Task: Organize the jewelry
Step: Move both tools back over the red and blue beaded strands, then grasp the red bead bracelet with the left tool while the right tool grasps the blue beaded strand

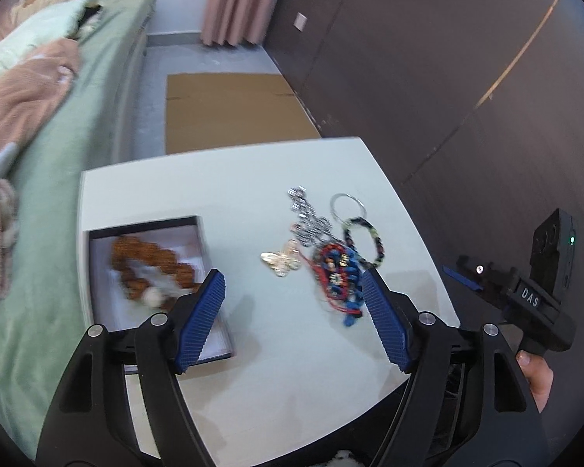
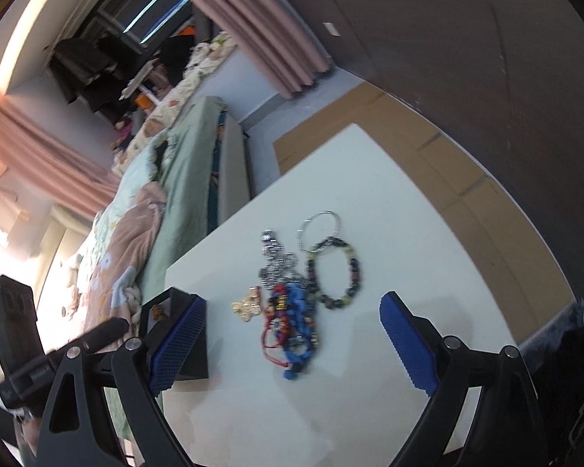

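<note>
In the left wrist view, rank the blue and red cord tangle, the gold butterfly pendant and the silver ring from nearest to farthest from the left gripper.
1. Blue and red cord tangle: just ahead of the left gripper, by its right-hand finger.
2. Gold butterfly pendant: a little farther, mid-table, left of the tangle.
3. Silver ring: farthest, at the pile's far end.

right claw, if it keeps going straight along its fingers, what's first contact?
Probably the tangle of red and blue cord bracelets on the white table; the right claw is open with nothing between its fingers. Depth is unclear.
</note>
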A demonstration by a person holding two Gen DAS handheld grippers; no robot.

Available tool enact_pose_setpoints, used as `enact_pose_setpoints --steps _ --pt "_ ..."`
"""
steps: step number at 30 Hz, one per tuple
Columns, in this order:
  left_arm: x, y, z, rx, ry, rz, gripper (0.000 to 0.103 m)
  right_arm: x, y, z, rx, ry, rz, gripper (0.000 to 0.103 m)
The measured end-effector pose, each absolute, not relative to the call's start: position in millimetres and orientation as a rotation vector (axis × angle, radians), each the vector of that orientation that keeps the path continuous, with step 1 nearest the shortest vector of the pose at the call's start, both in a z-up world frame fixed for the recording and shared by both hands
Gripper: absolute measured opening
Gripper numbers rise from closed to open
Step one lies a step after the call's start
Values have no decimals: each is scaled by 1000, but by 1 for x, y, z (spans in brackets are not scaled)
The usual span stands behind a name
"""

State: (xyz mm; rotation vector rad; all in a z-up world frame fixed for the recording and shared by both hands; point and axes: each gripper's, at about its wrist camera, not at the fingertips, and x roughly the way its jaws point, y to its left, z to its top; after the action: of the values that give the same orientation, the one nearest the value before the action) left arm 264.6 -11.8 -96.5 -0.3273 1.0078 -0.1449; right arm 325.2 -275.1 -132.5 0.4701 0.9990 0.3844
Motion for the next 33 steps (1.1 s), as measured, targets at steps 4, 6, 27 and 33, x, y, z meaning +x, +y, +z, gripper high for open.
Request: enact_pose_setpoints --steps 4,6,27,33 --pt "277 -33 -113 -320 1045 -170 64 330 -288 -139 508 1024 357 79" --pt "283 -43 -124 -323 1071 -183 59 331 -293 -142 522 1035 353 72" --pt "298 -59 -186 -491 1187 -214 4 343 -287 -171 560 1169 417 38" --pt "289 -46 -159 -494 1135 -228 4 344 -255 -179 487 1210 455 37"
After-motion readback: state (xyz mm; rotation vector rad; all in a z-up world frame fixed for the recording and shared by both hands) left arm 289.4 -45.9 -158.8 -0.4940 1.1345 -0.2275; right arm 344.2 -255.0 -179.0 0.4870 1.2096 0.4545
